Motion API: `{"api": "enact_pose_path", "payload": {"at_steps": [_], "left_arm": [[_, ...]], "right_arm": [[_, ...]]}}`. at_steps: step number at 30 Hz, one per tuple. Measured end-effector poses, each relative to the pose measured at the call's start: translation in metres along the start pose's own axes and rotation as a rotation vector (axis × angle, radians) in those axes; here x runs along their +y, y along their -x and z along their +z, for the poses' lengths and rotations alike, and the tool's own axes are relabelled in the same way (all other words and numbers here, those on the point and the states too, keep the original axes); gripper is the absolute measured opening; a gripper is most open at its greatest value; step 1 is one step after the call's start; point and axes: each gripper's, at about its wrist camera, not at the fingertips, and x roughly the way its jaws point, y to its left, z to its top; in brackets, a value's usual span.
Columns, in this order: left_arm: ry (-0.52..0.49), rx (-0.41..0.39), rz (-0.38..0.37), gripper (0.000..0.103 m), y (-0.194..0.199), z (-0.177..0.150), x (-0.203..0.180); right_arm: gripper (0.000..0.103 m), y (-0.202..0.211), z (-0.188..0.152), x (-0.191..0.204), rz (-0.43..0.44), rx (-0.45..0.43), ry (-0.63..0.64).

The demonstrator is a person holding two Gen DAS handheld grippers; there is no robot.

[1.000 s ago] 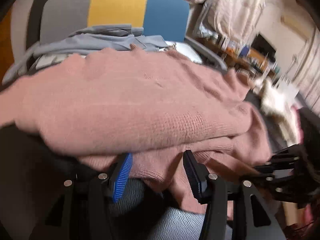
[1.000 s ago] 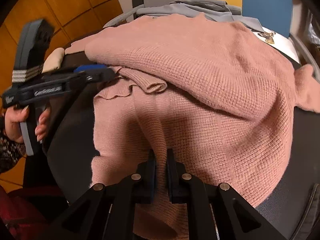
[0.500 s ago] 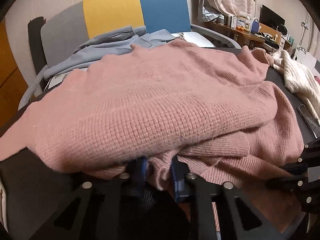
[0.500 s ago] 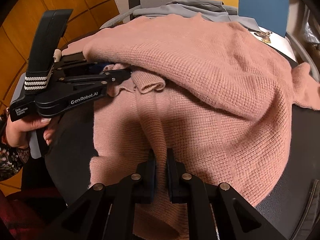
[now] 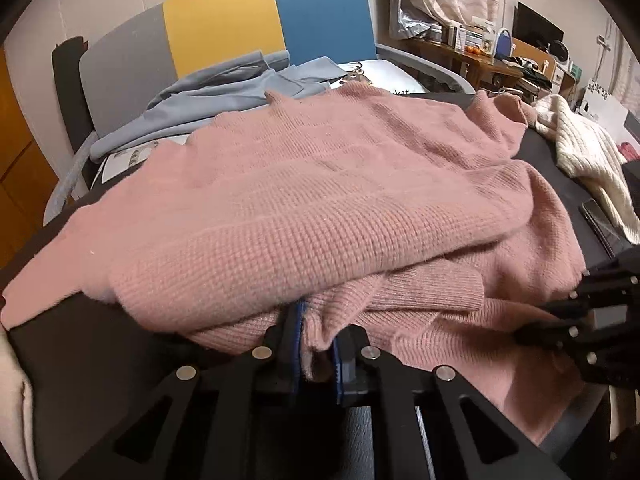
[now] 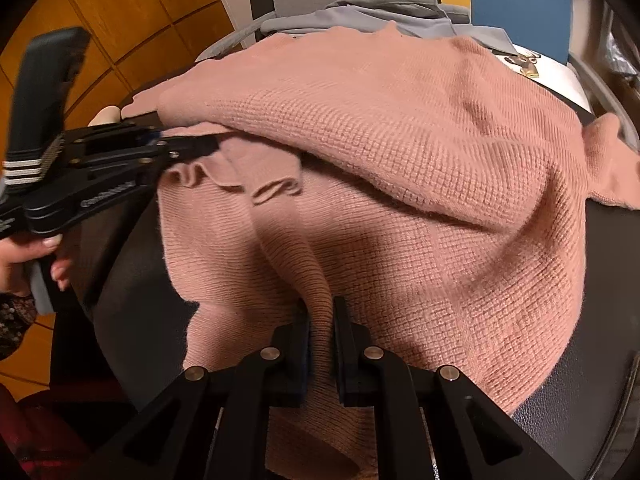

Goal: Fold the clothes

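Observation:
A pink knit sweater (image 5: 320, 200) lies folded over on a black round table (image 5: 100, 340). My left gripper (image 5: 316, 344) has a fold of the sweater's lower layer pinched between its blue pads, its jaws still closing on it. From the right wrist view, the left gripper (image 6: 208, 146) bites the ruffled hem at the sweater's (image 6: 400, 160) left edge. My right gripper (image 6: 322, 332) is shut on a raised ridge of the near hem. The right gripper (image 5: 560, 320) also shows at the right edge of the left wrist view.
A grey-blue garment (image 5: 224, 92) and a white printed cloth (image 5: 384, 76) lie behind the sweater, against a grey, yellow and blue chair back (image 5: 224, 28). A cream knit (image 5: 584, 152) and a dark phone (image 5: 600, 220) lie at the right. A person's hand (image 6: 24, 252) holds the left gripper.
The left gripper's jaws went from wide open to closed on the sweater's hem fold, and it pushed in under the top layer. The right gripper kept its grip and did not move.

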Motion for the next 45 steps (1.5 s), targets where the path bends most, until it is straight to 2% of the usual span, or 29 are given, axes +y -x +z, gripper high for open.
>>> {"api": "enact_pose_path", "payload": {"at_steps": [4, 7, 11, 19, 25, 29, 34, 38, 42, 45], "left_arm": [[-0.027, 0.008, 0.006, 0.009, 0.013, -0.006, 0.002], [-0.036, 0.012, 0.043, 0.007, 0.019, -0.007, 0.005], [-0.015, 0.010, 0.059, 0.007, 0.027, -0.009, 0.012], [-0.015, 0.016, 0.067, 0.007, 0.027, -0.012, 0.008], [-0.014, 0.021, 0.068, 0.007, 0.027, -0.014, 0.011], [-0.018, 0.022, 0.072, 0.007, 0.028, -0.015, 0.012], [-0.020, 0.033, 0.070, 0.007, 0.035, -0.022, 0.020], [-0.021, 0.055, 0.077, 0.007, 0.046, -0.039, 0.037], [0.012, 0.076, 0.037, 0.007, 0.059, -0.064, 0.060], [0.014, 0.108, 0.041, 0.007, 0.056, -0.088, 0.072]], "right_arm": [[0.010, 0.001, 0.000, 0.002, -0.007, 0.002, 0.004], [0.010, 0.001, 0.001, 0.003, -0.008, 0.002, 0.003], [0.010, 0.009, -0.004, -0.019, -0.005, 0.005, 0.012], [0.010, -0.005, -0.006, 0.024, -0.016, 0.001, 0.009], [0.010, -0.004, -0.008, 0.004, -0.019, 0.005, 0.020], [0.010, -0.005, -0.010, 0.023, -0.031, 0.011, 0.033], [0.010, -0.001, -0.008, 0.028, -0.054, 0.027, 0.041], [0.010, 0.018, -0.002, 0.032, -0.033, 0.026, 0.075], [0.010, 0.043, 0.001, 0.021, 0.005, 0.017, 0.084], [0.010, 0.037, -0.004, 0.003, 0.027, 0.065, 0.082]]}}
